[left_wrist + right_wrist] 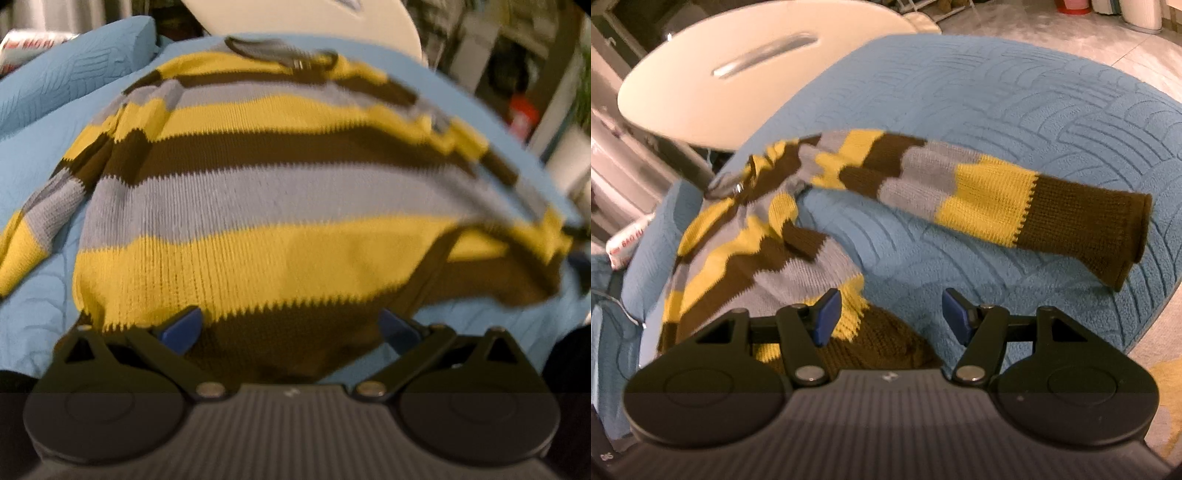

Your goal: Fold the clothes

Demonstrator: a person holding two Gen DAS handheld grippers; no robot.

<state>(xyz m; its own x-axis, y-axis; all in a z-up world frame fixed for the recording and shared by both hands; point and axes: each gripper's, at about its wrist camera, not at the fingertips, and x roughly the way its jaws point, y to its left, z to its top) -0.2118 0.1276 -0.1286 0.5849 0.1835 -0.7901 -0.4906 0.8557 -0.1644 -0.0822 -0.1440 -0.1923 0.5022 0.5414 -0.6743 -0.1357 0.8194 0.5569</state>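
Note:
A knit sweater [258,192] striped yellow, brown and grey lies on a blue blanket [44,170], collar at the far end. My left gripper [291,328] is open, its blue pads on either side of the brown bottom hem. In the right wrist view the sweater [746,251] lies at the left, rumpled, and one sleeve [997,195] stretches right across the blanket [997,96], ending in a brown cuff. My right gripper [892,314] is open, with the sweater's hem corner by its left pad [827,317].
A white round table [738,81] stands beyond the blanket's far edge. A blue pillow [74,70] lies at the far left. Tiled floor [1071,37] shows past the blanket at the right, with shelves and clutter behind.

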